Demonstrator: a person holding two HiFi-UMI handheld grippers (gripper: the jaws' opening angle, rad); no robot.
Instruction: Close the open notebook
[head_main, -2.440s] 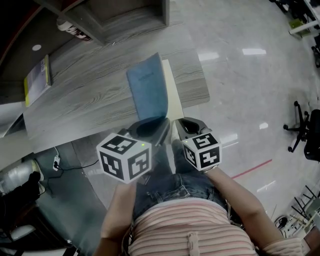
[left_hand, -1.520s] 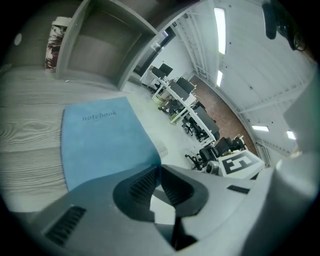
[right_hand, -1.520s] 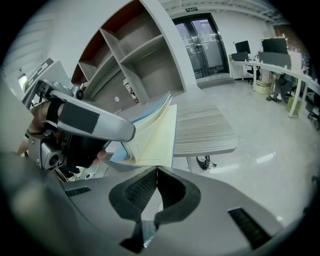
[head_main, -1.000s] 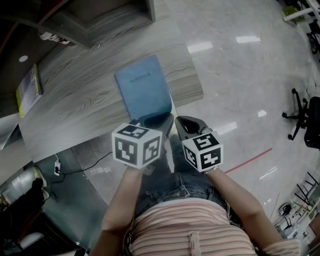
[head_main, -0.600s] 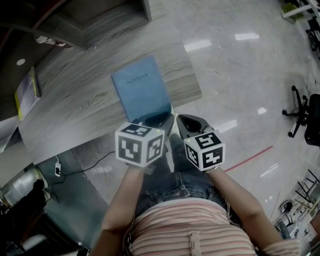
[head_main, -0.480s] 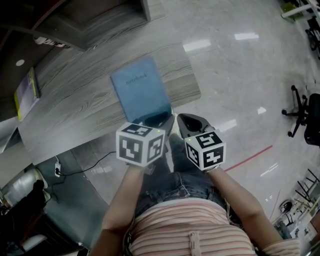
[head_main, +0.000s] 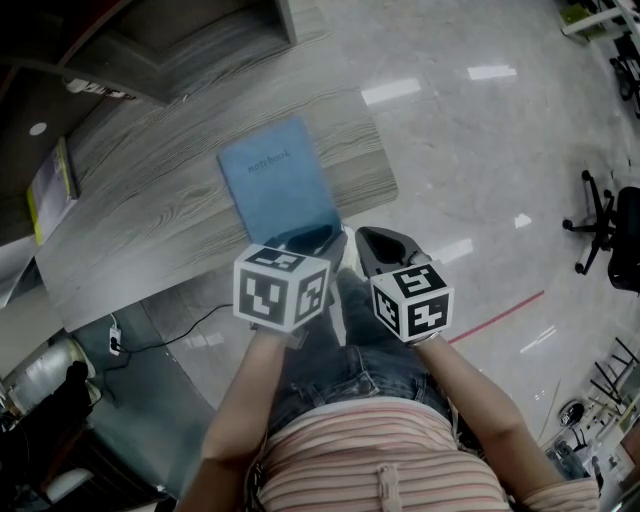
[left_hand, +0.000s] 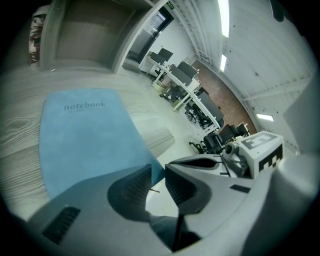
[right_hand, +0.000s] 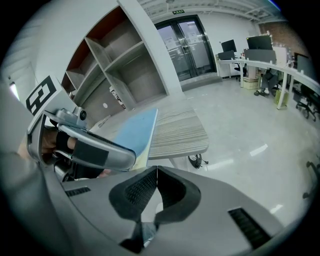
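The blue notebook (head_main: 278, 190) lies closed on the grey wood table (head_main: 150, 220), its cover word facing up, its near corner at the table's front edge. My left gripper (head_main: 320, 240) is at that near corner. In the left gripper view the notebook (left_hand: 85, 135) fills the left side, and the left gripper (left_hand: 158, 172) has just been opening. The cover's corner sits in the gap between its pads, and they do not press on it. My right gripper (head_main: 372, 243) hangs just right of the notebook, off the table's edge. In its own view the right gripper (right_hand: 157, 172) is shut on nothing.
A wooden shelf unit (head_main: 190, 40) stands at the table's far side. A yellow-edged book (head_main: 50, 185) lies at the table's left end. A cable and socket strip (head_main: 113, 340) lie on the floor below. An office chair (head_main: 610, 240) stands at far right.
The blue cover, earlier raised with cream pages showing to its right, has come down flat over the pages. Both grippers have stayed at the notebook's near corner.
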